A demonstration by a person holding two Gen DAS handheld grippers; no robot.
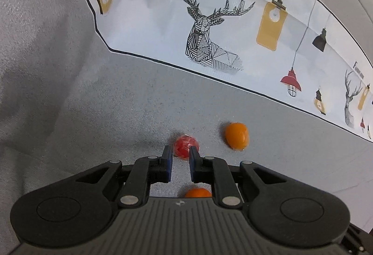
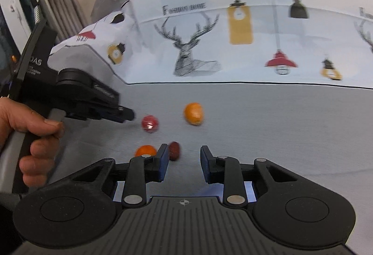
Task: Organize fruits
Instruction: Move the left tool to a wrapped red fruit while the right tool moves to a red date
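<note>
**Surface.** A grey cloth [image 2: 279, 126] is spread over the work area, bordered at the far side by a white printed cloth [image 1: 221, 22] with deer and lamps. All fruit lies loose on the grey part; no bowl or tray is seen.

**Item 1, red fruit [image 1: 185, 146].** Small, round, glossy, with a crinkled sheen that may be a wrapper; this cannot be settled. It lies just beyond the tips of the left gripper [image 1: 181, 157]. It is judged light, firm and prone to rolling or slipping. Hold is best taken across its widest part, with the pads square to it.

**Item 2, large orange fruit [image 1: 237, 136].** Egg-shaped, smooth-skinned, lying apart from the red fruit. It is judged the heaviest piece, slightly yielding, and best taken across its short axis.

**Item 3, small orange fruit [image 2: 146, 151].** Round, half hidden behind the right gripper's finger; in the left wrist view it shows beneath the left gripper's linkage. Light and easily rolled.

**Item 4, dark brown fruit [image 2: 174, 150].** Oblong, date-like, blurred. It lies just beside the inner finger of the right gripper [image 2: 184, 157]. It is judged light and possibly soft or sticky, so gentle pressure across its narrow waist is advised.

**Left gripper.** The jaws are set to a narrow gap, nothing held.

**Right gripper.** The jaws are parted wider, nothing between the pads.

**Handler.** A hand [image 2: 28, 124] is seen on the left gripper's handle.
</note>
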